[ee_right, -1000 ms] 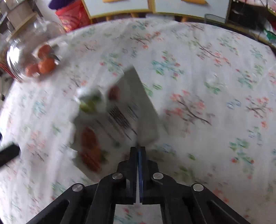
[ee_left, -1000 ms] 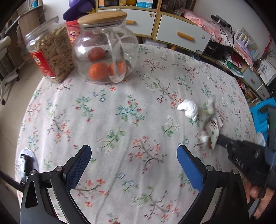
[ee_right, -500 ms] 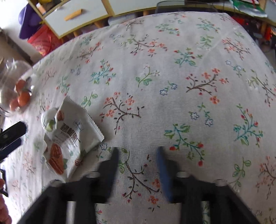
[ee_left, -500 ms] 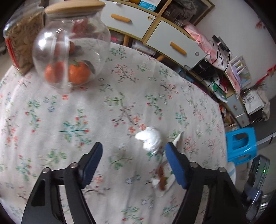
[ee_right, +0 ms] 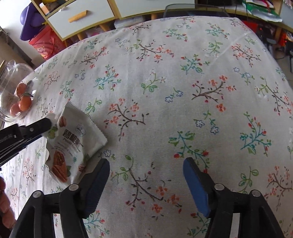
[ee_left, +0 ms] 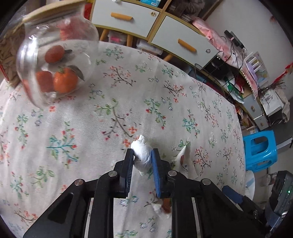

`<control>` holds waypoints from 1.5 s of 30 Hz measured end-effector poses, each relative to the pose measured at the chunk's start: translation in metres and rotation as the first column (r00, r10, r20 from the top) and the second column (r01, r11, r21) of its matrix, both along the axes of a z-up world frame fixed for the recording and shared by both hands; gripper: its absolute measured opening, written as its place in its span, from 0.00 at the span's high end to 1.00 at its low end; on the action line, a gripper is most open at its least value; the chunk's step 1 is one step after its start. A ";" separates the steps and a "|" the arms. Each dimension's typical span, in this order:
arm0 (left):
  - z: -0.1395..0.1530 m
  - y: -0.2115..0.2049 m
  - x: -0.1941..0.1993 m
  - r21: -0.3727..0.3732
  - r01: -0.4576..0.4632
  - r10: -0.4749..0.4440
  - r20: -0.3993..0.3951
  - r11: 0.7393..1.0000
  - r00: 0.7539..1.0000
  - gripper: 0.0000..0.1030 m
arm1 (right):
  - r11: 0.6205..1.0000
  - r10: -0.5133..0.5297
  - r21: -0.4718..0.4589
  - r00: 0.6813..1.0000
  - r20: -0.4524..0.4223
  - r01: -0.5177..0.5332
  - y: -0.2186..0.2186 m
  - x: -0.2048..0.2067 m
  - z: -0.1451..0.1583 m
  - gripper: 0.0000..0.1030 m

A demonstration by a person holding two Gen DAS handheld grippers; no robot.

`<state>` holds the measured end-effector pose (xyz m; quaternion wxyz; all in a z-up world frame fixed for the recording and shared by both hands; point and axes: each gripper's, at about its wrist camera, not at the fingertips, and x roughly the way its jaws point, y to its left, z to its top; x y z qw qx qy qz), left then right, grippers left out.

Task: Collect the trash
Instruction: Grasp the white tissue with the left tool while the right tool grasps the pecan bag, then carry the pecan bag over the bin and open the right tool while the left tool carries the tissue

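Observation:
A crumpled white tissue (ee_left: 141,146) lies on the floral tablecloth (ee_left: 109,113). My left gripper (ee_left: 142,152) is closing, and both pads press the tissue's sides. A white pecan snack wrapper (ee_right: 73,142) lies flat on the cloth, just left of my right gripper (ee_right: 146,168). The right jaws are opening wide with only bare cloth between them. In the left wrist view the wrapper (ee_left: 185,161) peeks out from behind the blue-padded finger. One left fingertip (ee_right: 38,125) reaches in at the wrapper's upper left corner.
A glass jar holding oranges (ee_left: 55,60) stands at the table's far left, with a jar of sticks (ee_left: 7,51) behind it. Drawer cabinets (ee_left: 128,16) line the back. A blue stool (ee_left: 260,150) stands beyond the table's right edge.
My left gripper came over the tissue and closed from wide open onto it. My right gripper let go of the snack wrapper, which now lies on the cloth, and opened.

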<state>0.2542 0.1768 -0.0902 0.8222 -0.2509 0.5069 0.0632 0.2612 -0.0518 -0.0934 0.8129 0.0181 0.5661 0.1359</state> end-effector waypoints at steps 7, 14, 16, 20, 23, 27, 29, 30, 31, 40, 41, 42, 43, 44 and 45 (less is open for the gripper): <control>0.013 0.032 -0.033 0.022 0.002 -0.002 -0.008 1.000 1.000 0.80 | 0.999 0.030 0.039 1.000 -0.004 -0.029 0.029 0.002 -0.001 0.22; 0.019 0.057 -0.062 0.056 0.001 -0.001 -0.010 0.998 1.000 0.80 | 0.989 0.056 0.140 0.997 -0.043 -0.050 0.068 -0.006 -0.005 0.09; 0.018 0.061 -0.067 0.058 0.003 -0.002 -0.016 0.998 1.000 0.80 | 0.989 0.082 0.125 0.995 -0.049 -0.076 0.085 -0.007 -0.010 0.09; 0.014 0.063 -0.074 0.075 0.014 -0.012 -0.031 0.997 0.999 0.80 | 0.991 0.126 0.035 0.992 -0.013 -0.126 0.111 -0.012 -0.024 0.08; 0.012 0.063 -0.077 0.091 0.023 -0.019 -0.039 0.996 0.999 0.80 | 0.979 0.181 -0.104 0.981 0.064 -0.174 0.130 -0.021 -0.029 0.10; 0.012 0.063 -0.081 0.099 0.027 -0.023 -0.043 0.995 0.999 0.80 | 0.977 0.182 -0.126 0.978 0.098 -0.169 0.129 -0.025 -0.027 0.23; 0.013 0.060 -0.082 0.106 0.032 -0.028 -0.043 0.994 0.999 0.80 | 0.980 0.174 -0.114 0.980 0.095 -0.163 0.123 -0.023 -0.024 0.38; 0.013 0.059 -0.083 0.109 0.037 -0.032 -0.046 0.993 0.998 0.80 | 0.982 0.171 -0.096 0.982 0.086 -0.162 0.118 -0.022 -0.022 0.40; 0.013 0.056 -0.083 0.111 0.041 -0.036 -0.048 0.993 0.998 0.80 | 0.984 0.167 -0.084 0.983 0.080 -0.160 0.112 -0.020 -0.021 0.47; 0.025 0.021 -0.082 0.121 0.090 -0.088 -0.027 0.989 0.996 0.80 | 0.993 0.101 0.049 0.994 0.036 -0.103 0.056 -0.014 0.002 0.75; 0.025 0.017 -0.081 0.123 0.097 -0.095 -0.026 0.988 0.995 0.80 | 0.994 0.093 0.051 0.995 0.039 -0.095 0.049 -0.015 0.005 0.76; 0.026 0.012 -0.080 0.124 0.106 -0.104 -0.024 0.987 0.994 0.80 | 0.995 0.084 0.055 0.996 0.042 -0.086 0.042 -0.015 0.009 0.76; 0.027 0.005 -0.079 0.126 0.116 -0.114 -0.022 0.985 0.993 0.80 | 0.995 0.075 0.058 0.996 0.045 -0.078 0.035 -0.016 0.013 0.76; 0.028 -0.001 -0.078 0.128 0.127 -0.126 -0.019 0.984 0.992 0.80 | 0.996 0.067 0.061 0.997 0.049 -0.070 0.030 -0.015 0.016 0.77; 0.030 -0.007 -0.077 0.131 0.138 -0.137 -0.016 0.982 0.990 0.80 | 0.996 0.058 0.064 0.997 0.054 -0.061 0.022 -0.016 0.020 0.77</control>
